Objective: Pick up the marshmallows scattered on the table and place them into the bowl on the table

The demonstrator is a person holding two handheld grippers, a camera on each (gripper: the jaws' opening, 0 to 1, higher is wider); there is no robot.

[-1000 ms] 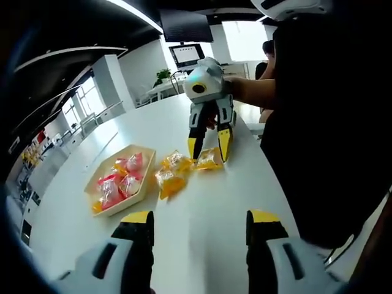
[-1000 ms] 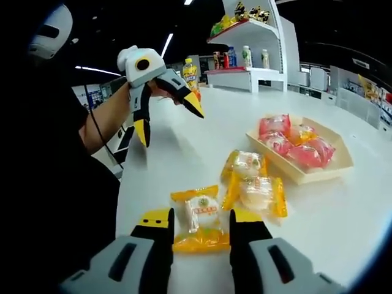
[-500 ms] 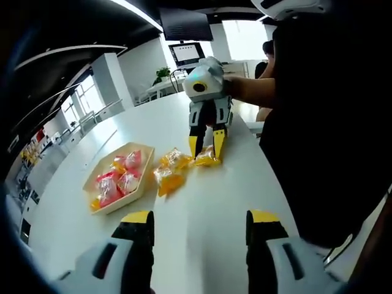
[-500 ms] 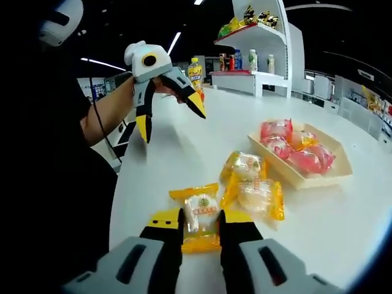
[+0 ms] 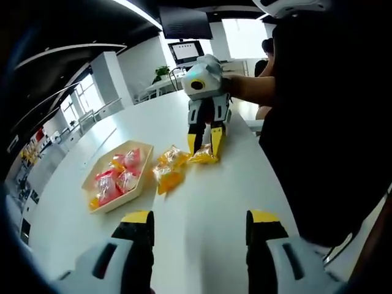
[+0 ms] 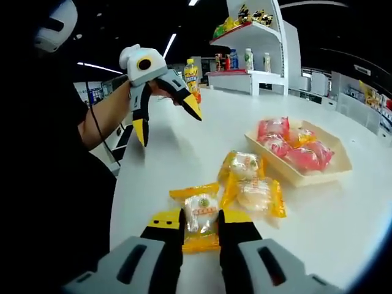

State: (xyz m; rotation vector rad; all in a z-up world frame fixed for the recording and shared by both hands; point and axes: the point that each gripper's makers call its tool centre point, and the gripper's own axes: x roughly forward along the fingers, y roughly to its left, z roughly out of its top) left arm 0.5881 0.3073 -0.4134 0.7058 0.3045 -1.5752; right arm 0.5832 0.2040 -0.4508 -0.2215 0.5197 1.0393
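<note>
The right gripper [image 6: 201, 222] has its jaws closed in on a yellow packet [image 6: 199, 214], pinching the wrapper from both sides near the table's [image 6: 184, 153] edge on the person's side. In the left gripper view it comes down on that packet [image 5: 204, 155] from above. Whether the packet has left the table I cannot tell.

The left gripper [image 6: 165, 116] hangs in the air over the table with its jaws wide apart, holding nothing.

Two more yellow packets [image 6: 251, 187] lie touching each other between the gripped one and the bowl [image 6: 300, 177], a shallow wooden tray further in from the edge. It already holds several pink packets [image 6: 288, 147] and at least one yellow.

To my eye the grip is across the middle of the wrapper, which looks sound, but the film is slippery and the sweet soft. I'd lift straight up first, clear the two neighbours rather than drag across them, then carry over the tray's rim and let go low, over a bare patch, so nothing bounces out.
</note>
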